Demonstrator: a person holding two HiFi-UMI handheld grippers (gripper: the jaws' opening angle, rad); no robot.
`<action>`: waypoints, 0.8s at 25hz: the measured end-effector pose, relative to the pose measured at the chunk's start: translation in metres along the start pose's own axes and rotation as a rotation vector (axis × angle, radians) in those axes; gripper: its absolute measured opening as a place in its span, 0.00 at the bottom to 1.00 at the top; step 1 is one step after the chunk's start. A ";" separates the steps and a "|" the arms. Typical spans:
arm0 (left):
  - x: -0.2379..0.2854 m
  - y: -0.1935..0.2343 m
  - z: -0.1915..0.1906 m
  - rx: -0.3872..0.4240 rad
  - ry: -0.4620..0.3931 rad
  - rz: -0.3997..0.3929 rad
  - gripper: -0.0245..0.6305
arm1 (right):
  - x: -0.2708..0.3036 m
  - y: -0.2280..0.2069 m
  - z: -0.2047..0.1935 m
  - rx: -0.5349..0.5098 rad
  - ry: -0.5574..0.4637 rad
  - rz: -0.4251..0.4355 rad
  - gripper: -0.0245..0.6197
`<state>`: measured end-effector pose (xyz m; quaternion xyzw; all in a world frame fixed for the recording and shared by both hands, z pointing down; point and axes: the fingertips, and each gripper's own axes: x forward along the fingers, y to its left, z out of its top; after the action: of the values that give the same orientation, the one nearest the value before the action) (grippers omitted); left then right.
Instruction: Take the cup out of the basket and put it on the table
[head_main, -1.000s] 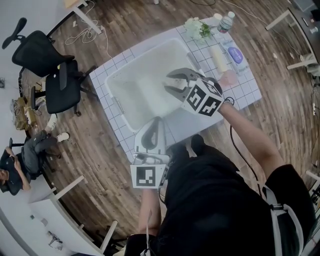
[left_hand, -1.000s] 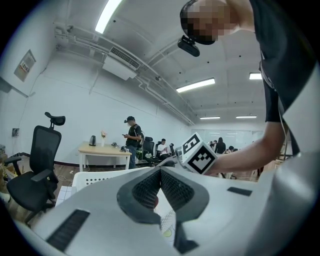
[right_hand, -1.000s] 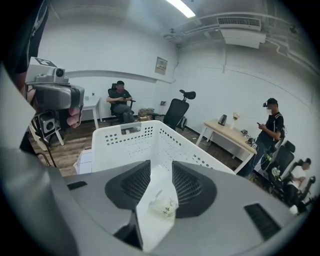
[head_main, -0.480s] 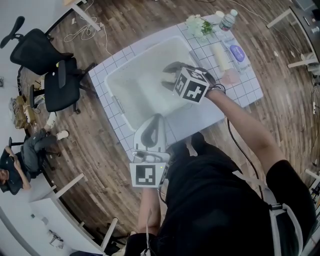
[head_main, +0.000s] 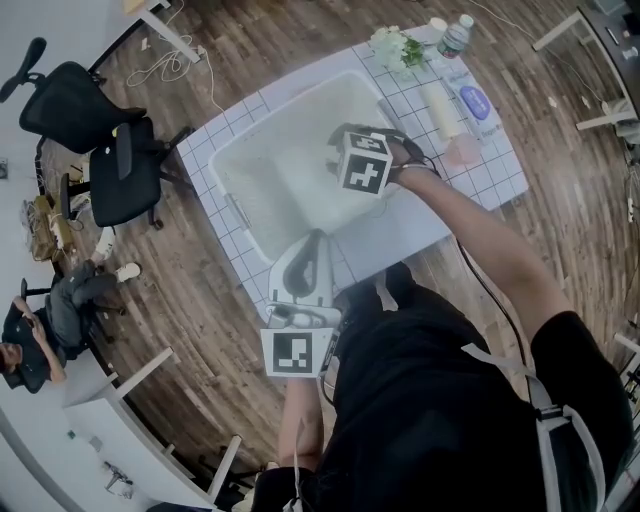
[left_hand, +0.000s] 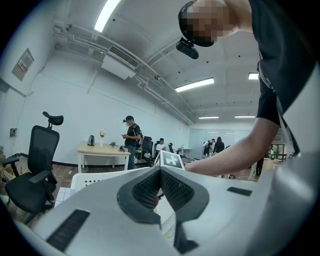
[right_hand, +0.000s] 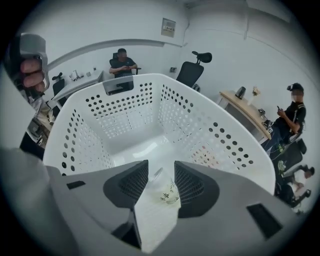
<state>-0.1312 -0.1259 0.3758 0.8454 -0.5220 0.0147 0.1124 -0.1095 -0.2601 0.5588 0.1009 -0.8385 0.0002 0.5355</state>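
Note:
A white perforated basket (head_main: 250, 170) stands on the grid-patterned table (head_main: 490, 185). My right gripper (head_main: 340, 140) reaches down inside it near its right wall. In the right gripper view a small clear cup (right_hand: 167, 190) with a green print lies on the basket (right_hand: 125, 107) floor, between the right gripper's (right_hand: 161, 167) two pads. Those jaws are opening, and I see a gap at the left pad. The cup is hidden under the gripper in the head view. My left gripper (head_main: 316, 238) hovers at the basket's near edge, jaws together and empty, and its pads meet in the left gripper (left_hand: 160, 170) view.
On the table right of the basket lie a water bottle (head_main: 455, 40), a bunch of flowers (head_main: 395, 50), a pale roll (head_main: 437, 105), a lilac packet (head_main: 475, 102) and a pink object (head_main: 462, 150). Black office chairs (head_main: 110, 150) stand to the left. A person (head_main: 40, 330) sits further left.
My right gripper has moved away from me and down into the basket. The left gripper has stayed where it was.

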 end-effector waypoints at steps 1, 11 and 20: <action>0.000 0.000 0.000 0.001 0.001 0.000 0.05 | 0.004 0.000 -0.002 -0.012 0.020 0.002 0.31; -0.003 0.000 -0.002 0.004 0.019 0.010 0.05 | 0.039 0.003 -0.019 -0.113 0.142 0.002 0.31; 0.002 -0.006 -0.012 -0.007 0.041 -0.001 0.05 | 0.066 0.001 -0.037 -0.126 0.230 -0.037 0.31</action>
<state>-0.1242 -0.1225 0.3862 0.8447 -0.5193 0.0301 0.1261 -0.1033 -0.2667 0.6341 0.0819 -0.7678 -0.0508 0.6333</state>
